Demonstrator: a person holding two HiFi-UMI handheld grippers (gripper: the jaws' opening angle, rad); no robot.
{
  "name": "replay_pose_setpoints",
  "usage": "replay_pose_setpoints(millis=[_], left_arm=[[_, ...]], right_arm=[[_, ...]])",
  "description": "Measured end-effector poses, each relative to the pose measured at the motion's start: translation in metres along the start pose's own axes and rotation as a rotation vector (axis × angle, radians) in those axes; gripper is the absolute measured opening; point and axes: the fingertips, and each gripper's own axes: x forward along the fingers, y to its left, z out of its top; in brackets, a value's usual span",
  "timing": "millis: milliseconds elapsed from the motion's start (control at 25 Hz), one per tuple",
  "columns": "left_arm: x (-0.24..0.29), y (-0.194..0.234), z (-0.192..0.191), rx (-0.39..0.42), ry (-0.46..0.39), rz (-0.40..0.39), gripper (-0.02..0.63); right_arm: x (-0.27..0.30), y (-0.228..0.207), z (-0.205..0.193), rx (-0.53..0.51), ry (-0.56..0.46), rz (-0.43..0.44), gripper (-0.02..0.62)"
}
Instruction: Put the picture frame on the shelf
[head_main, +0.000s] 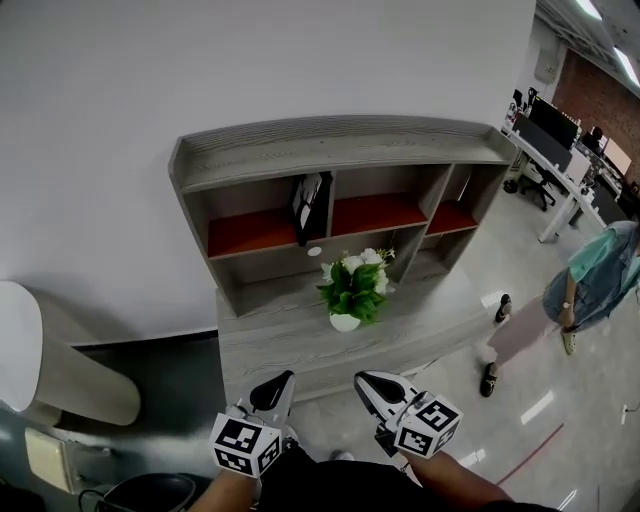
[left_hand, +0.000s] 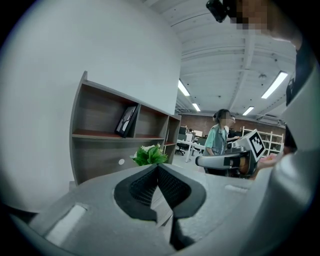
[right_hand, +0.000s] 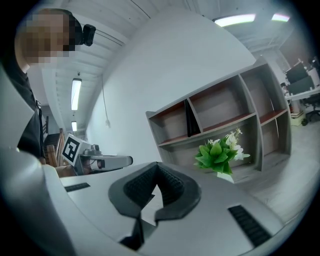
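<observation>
The black picture frame (head_main: 311, 205) stands upright, leaning, in the upper left compartment of the grey shelf unit (head_main: 340, 150), on its red-brown board. My left gripper (head_main: 283, 381) and right gripper (head_main: 363, 381) hover side by side low in the head view, well short of the unit, both shut and holding nothing. In the left gripper view the shut jaws meet at the left gripper (left_hand: 158, 168), with the frame (left_hand: 128, 120) far beyond. The right gripper (right_hand: 157, 168) shows its jaws touching too, and the frame (right_hand: 192, 119) appears edge-on from there.
A potted plant (head_main: 353, 288) with white flowers sits on the unit's low grey deck (head_main: 270, 345). A person (head_main: 598, 278) stands on the glossy floor at right, near desks with monitors (head_main: 560, 130). A rounded beige object (head_main: 45, 365) and a dark bin (head_main: 150, 492) are at left.
</observation>
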Motion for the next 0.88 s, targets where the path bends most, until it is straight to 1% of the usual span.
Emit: replay_pose_setpoints(millis=[400, 880], left_arm=[[-0.012, -0.025, -0.012, 0.008, -0.011, 0.032, 0.009], [-0.018, -0.035, -0.011, 0.021, -0.019, 0.045, 0.009]], right_arm=[[-0.022, 0.009, -0.013, -0.019, 0.007, 0.037, 0.014], [-0.030, 0.011, -0.011, -0.020, -0.001, 0.044, 0.014]])
